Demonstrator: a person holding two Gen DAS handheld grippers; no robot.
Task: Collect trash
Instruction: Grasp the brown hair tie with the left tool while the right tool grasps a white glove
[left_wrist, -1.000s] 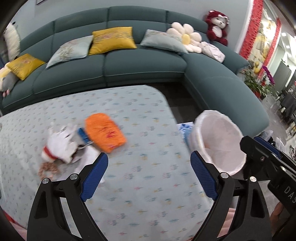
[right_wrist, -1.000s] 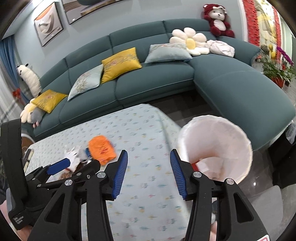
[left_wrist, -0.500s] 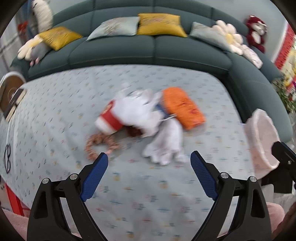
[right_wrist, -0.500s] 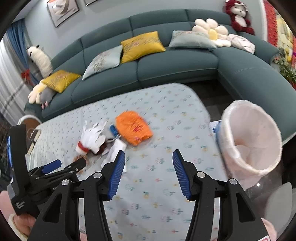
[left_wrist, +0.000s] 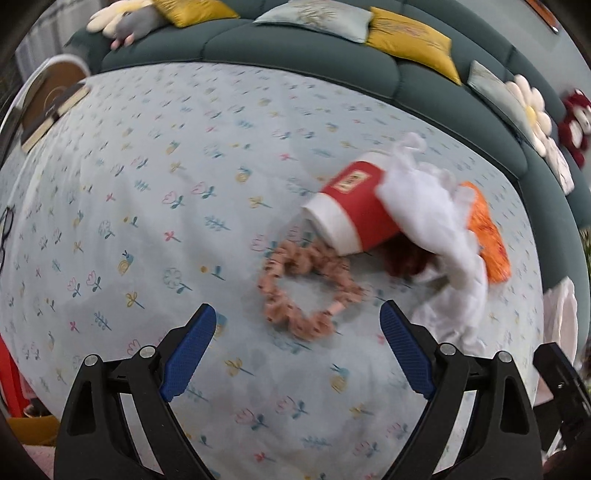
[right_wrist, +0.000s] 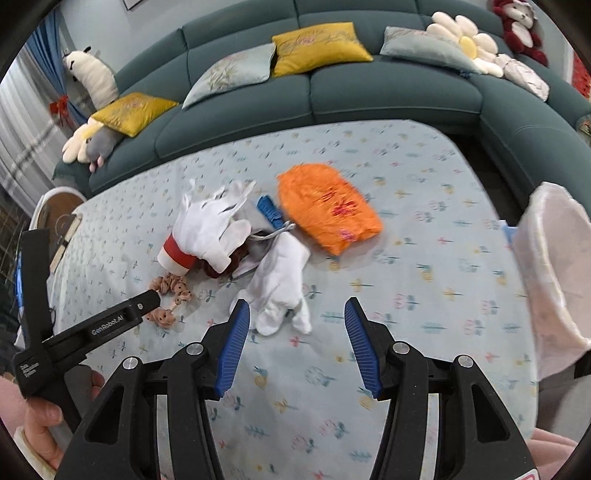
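Both grippers hang over the table w/ the pale floral cloth (right_wrist: 424, 258), nothing between the fingers of either. Left gripper (left_wrist: 295, 347) is spread wide, aimed at the pink scrunchie (left_wrist: 308, 291), which lies flat just beyond its tips. Right gripper (right_wrist: 295, 343) is spread a bit narrower, tips just short of the lower white glove (right_wrist: 280, 284).

Trash sits in a clump mid-table. Red & white paper cup (left_wrist: 351, 214) lies on its side; in the left view its long axis runs lower-left to upper-right, white end pointing toward the scrunchie & touching it, other end buried under the upper white glove (right_wrist: 214, 225). Lower glove's long axis runs roughly toward the right gripper, fingers nearest it. Orange wrapper (right_wrist: 327, 206) lies flat just beside the gloves, long axis slanting toward the lined bin (right_wrist: 554, 273) at the table's right edge; well apart from it. A blue bit (right_wrist: 269, 210) btw glove & wrapper, can't tell what.
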